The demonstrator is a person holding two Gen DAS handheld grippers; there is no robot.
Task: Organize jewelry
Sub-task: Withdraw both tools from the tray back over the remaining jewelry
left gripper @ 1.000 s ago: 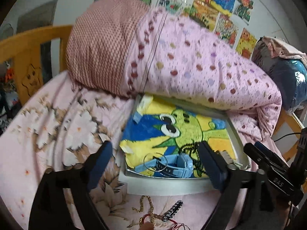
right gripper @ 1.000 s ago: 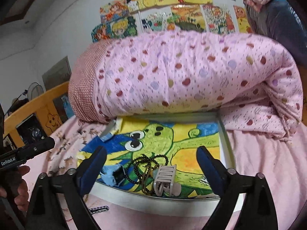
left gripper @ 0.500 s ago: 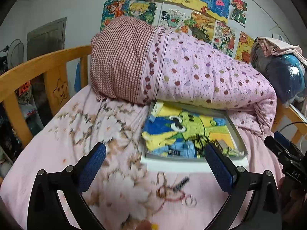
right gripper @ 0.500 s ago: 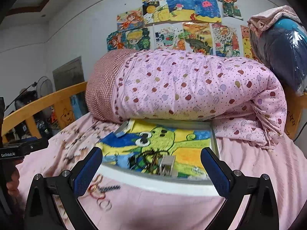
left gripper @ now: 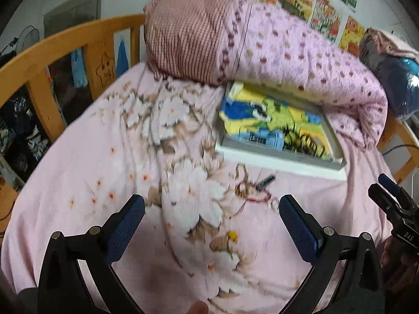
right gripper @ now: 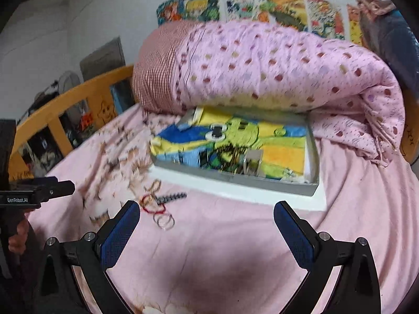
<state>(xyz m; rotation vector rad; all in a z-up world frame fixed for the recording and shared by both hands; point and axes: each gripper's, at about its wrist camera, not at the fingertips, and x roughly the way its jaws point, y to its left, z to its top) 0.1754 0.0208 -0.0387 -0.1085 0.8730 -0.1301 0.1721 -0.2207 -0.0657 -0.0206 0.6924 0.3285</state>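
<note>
Left wrist view: left claw (left gripper: 211,221) spread wide, nothing between its blue pads, held above the pink floral bedsheet (left gripper: 110,141). Loose jewelry lies on the sheet just ahead: gold chain (left gripper: 242,176), dark beaded clip (left gripper: 265,181), red cord (left gripper: 255,198), small rings (left gripper: 273,205). Behind them sits a shallow tray (left gripper: 282,157) lined with a cartoon picture, holding a dark bead string (left gripper: 301,138); it is tucked against the rolled polka-dot quilt (left gripper: 301,60). Right wrist view: right claw (right gripper: 207,222) likewise wide open and empty above the sheet. Red cord (right gripper: 152,206), two silver rings (right gripper: 165,221) and clip (right gripper: 171,197) lie ahead to its left, near the tray (right gripper: 235,180). The tray holds beads and a pale hair claw-clip (right gripper: 252,161).
</note>
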